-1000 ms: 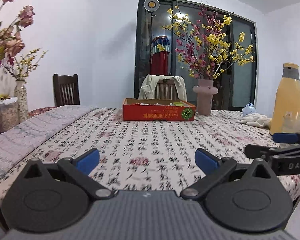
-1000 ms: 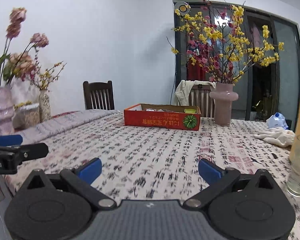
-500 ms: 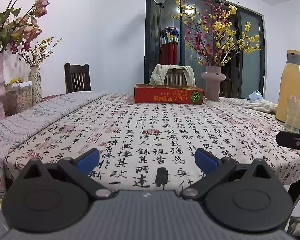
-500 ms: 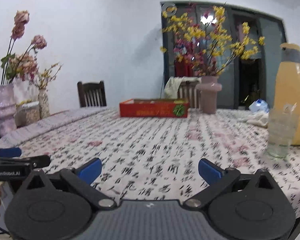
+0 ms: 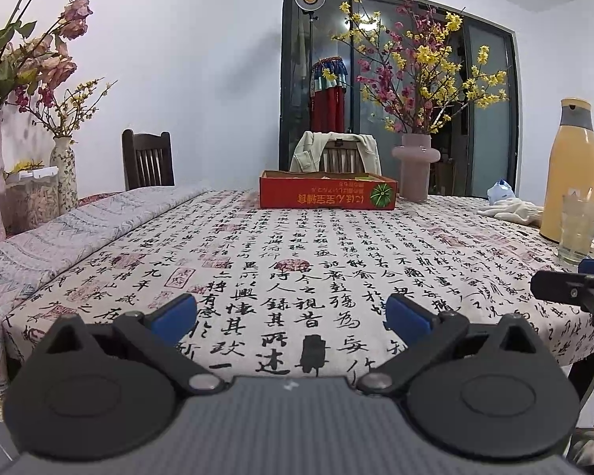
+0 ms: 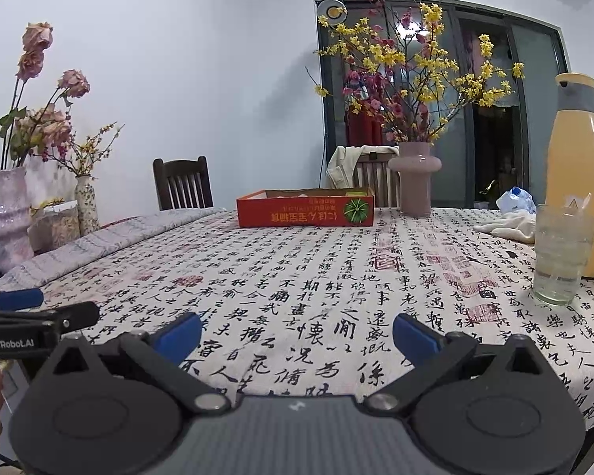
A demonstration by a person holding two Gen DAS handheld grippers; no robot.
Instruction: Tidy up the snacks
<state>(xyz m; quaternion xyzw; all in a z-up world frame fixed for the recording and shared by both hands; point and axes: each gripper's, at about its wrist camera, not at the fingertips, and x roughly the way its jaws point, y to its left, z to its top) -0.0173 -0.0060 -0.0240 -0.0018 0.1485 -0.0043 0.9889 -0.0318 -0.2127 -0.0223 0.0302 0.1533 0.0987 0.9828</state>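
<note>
Left gripper [image 5: 291,312]: its jaws are standing wide apart and holding nothing, hanging at the near edge of the table [image 5: 376,245].
Right gripper [image 6: 297,330]: its jaws are also gaping wide and holding nothing.
Snack box [image 5: 328,194]: the red box is sitting at 12 o'clock, far across the table, well apart from both grippers.
How it is going to feel: I am guessing the cardboard is light and a bit bendy, so pinching a side wall at the rim is looking best.
Snacks: only thin slivers are peeking over the rim, so I cannot tell what they are.
Nearby: a pink vase [image 5: 415,172] is standing just beside the box at 1 o'clock and looking breakable.
</note>
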